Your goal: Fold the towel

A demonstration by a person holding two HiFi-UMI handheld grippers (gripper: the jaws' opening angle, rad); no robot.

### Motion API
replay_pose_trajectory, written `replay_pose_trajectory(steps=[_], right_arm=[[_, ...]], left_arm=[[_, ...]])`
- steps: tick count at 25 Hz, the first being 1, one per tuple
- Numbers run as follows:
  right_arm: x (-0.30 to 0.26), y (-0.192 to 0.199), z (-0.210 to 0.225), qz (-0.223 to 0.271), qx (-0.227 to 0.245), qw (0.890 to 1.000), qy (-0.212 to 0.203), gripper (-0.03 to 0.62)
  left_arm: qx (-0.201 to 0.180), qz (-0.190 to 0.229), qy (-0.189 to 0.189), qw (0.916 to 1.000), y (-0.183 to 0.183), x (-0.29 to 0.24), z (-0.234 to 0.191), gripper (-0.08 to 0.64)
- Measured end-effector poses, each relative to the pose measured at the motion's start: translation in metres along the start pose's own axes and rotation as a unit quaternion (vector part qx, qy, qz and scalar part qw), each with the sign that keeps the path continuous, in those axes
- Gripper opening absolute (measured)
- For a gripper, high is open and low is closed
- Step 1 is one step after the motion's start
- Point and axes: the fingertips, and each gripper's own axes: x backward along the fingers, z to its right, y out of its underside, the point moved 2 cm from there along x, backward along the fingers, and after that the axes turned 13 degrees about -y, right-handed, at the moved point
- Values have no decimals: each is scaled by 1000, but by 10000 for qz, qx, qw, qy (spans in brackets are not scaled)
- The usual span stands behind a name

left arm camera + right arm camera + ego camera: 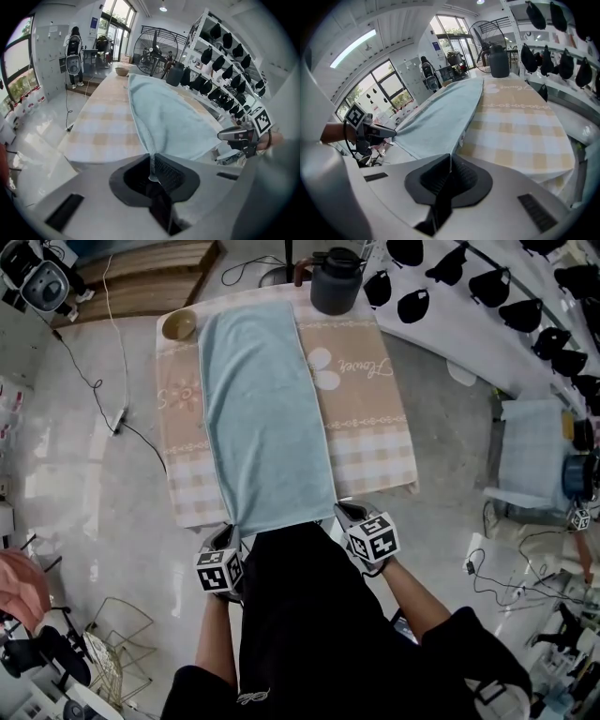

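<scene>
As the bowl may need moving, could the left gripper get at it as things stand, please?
Probably not yet: the left gripper is shut on a near corner of the towel, well short of the bowl. Nothing stands between them, but it would have to let go.

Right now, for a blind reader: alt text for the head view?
A blue towel lies on a checked tablecloth, its near corners pinched by the left gripper and the right gripper. A bowl and a dark jug stand at the far end.
</scene>
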Motion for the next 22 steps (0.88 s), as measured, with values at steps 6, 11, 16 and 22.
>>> replay_pose_trajectory(steps=[6, 11, 16, 22], right_arm=[[11, -32, -3, 279, 153, 9994, 105, 14], [17, -73, 1, 554, 288, 9978, 215, 14], [16, -111, 11, 753, 352, 9960, 332, 14], [18, -160, 24, 1049, 400, 9929, 403, 14]], left_arm=[[-52, 204, 112, 9997, -30, 14, -1, 37], [111, 440, 191, 9988, -68, 17, -6, 37], [70, 604, 159, 9980, -108, 6, -12, 37], [237, 900, 238, 9954, -163, 1, -20, 37]])
